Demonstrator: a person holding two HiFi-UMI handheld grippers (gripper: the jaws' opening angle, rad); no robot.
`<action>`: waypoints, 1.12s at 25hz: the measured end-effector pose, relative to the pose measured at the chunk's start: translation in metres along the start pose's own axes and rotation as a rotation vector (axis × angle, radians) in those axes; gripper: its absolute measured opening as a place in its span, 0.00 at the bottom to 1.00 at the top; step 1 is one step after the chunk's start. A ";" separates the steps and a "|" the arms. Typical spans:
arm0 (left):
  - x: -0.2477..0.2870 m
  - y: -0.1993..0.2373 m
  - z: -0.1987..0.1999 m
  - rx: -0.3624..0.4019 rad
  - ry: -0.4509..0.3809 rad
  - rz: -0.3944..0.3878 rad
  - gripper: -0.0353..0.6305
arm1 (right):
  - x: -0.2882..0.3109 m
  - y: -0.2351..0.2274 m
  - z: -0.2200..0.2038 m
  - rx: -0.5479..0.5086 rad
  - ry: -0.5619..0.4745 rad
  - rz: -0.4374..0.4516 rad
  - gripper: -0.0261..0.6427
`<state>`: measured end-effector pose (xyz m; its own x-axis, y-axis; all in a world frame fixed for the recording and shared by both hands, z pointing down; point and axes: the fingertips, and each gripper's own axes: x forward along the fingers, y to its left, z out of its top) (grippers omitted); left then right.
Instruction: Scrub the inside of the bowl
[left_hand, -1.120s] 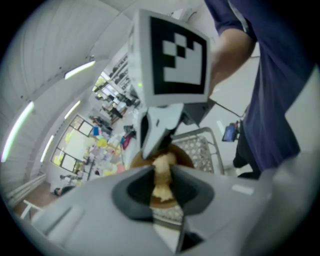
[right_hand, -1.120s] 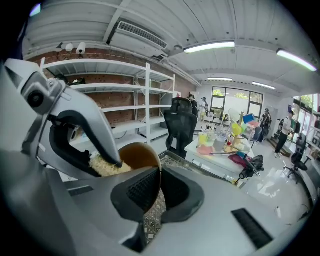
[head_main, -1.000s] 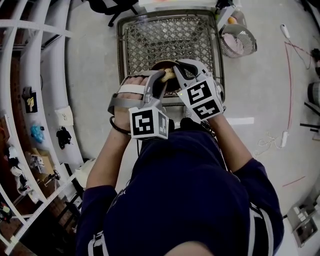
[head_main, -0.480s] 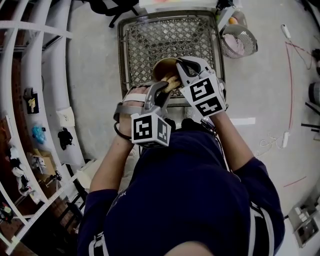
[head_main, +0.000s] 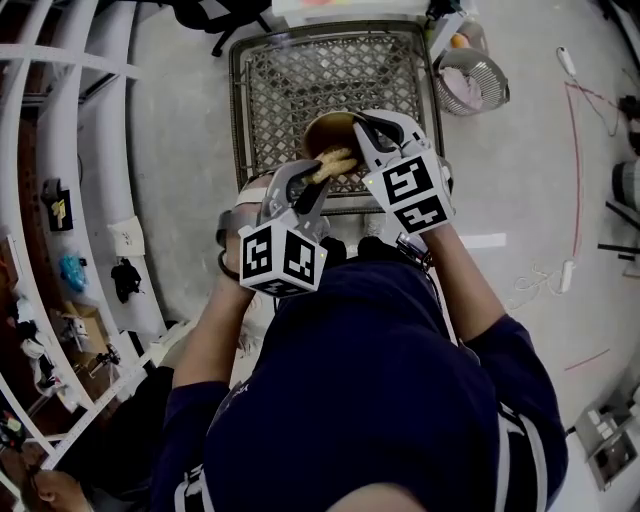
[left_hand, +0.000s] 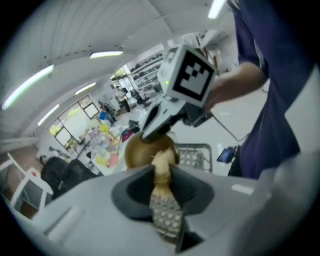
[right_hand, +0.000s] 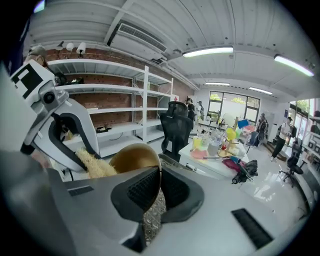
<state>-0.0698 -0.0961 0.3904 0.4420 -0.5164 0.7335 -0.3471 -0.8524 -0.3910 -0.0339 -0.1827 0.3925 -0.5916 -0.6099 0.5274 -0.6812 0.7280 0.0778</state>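
My left gripper (left_hand: 162, 172) has its jaws closed down tight on a scrubber (left_hand: 163, 161), a pale, fibrous wad. One end of it pokes out past my fingertips and the rest is squeezed flat between the pads. My right gripper (right_hand: 159, 182) is all but closed too. Its pads pinch the thin rim of the bowl (right_hand: 134, 157), with one pad inside the wall and the other outside.

In the head view the brown bowl is held up in the air at the upper middle of the frame, above the near edge of a wire basket (head_main: 330, 70) that stands on the floor (head_main: 530, 180). The bowl is tipped on its side rather than level. My right gripper comes at it from the right and lower right and my left one from the lower left, so the two sets of fingertips sit close together at the bowl.

In the left gripper view the free end of the scrubber lies right at the bowl's hollow, in the middle of the frame, with my right gripper just above it. I cannot tell whether the fibres are pressing on the inner surface or only meet it.

In the head view a round metal strainer (head_main: 472, 78) sits on the floor just beside the basket, at the upper right. White shelves (head_main: 70, 150) curve down the left edge.
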 end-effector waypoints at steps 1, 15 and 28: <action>-0.002 0.004 -0.005 0.064 0.034 0.038 0.17 | 0.000 -0.001 -0.002 -0.012 0.007 -0.006 0.06; -0.005 0.035 0.012 0.370 0.085 0.239 0.17 | 0.002 0.032 -0.002 -0.028 0.029 0.075 0.06; 0.002 0.000 -0.006 0.295 0.106 0.093 0.17 | -0.003 0.000 0.004 -0.028 0.012 0.004 0.06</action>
<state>-0.0740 -0.0971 0.3956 0.3257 -0.5947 0.7350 -0.1200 -0.7971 -0.5918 -0.0334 -0.1822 0.3875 -0.5891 -0.6033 0.5375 -0.6663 0.7390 0.0992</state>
